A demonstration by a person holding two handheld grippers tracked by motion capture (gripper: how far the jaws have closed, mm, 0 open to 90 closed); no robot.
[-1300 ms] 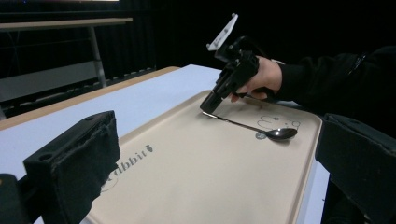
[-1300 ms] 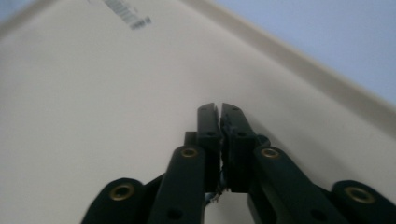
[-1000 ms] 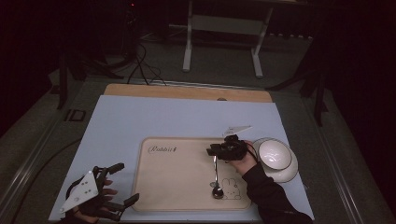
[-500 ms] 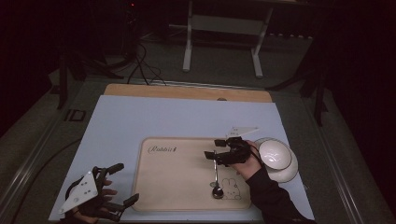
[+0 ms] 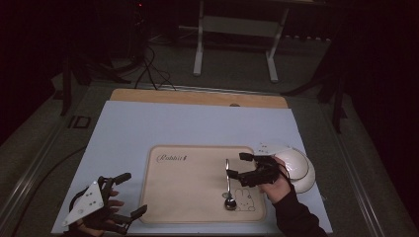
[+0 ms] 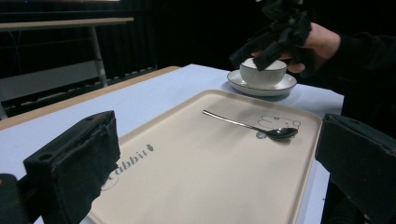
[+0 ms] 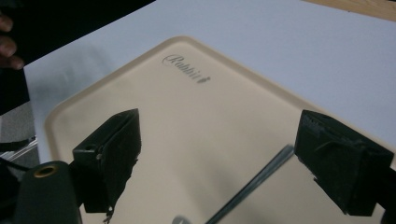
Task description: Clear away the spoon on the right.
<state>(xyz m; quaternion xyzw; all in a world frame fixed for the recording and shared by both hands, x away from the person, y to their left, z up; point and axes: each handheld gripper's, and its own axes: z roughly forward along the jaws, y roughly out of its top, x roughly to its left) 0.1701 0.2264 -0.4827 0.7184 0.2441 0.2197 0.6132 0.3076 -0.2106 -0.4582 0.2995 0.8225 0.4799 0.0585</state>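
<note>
A metal spoon (image 5: 228, 183) lies flat on the beige tray (image 5: 192, 195), bowl toward me beside the printed rabbit. My right gripper (image 5: 237, 165) hovers just right of the handle's far end, next to the white cup (image 5: 292, 163) on its saucer (image 5: 307, 178). Its jaws have just been opening and now stand open with nothing between them. In the right gripper view the spoon handle (image 7: 254, 186) lies on the tray (image 7: 187, 112) below the right gripper (image 7: 224, 156). My left gripper (image 5: 132, 193) rests open at the tray's near left corner, empty.
The tray sits on a pale blue mat (image 5: 148, 128) over a wooden table. In the left gripper view the spoon (image 6: 247, 125), the cup (image 6: 261, 72) and the right gripper (image 6: 275, 37) lie beyond the left gripper (image 6: 215, 154). A metal stand (image 5: 232, 29) is behind the table.
The right gripper has drawn away from the spoon's handle end, to the right toward the cup, with its jaws spreading. The spoon stays on the tray. The left gripper has not moved.
</note>
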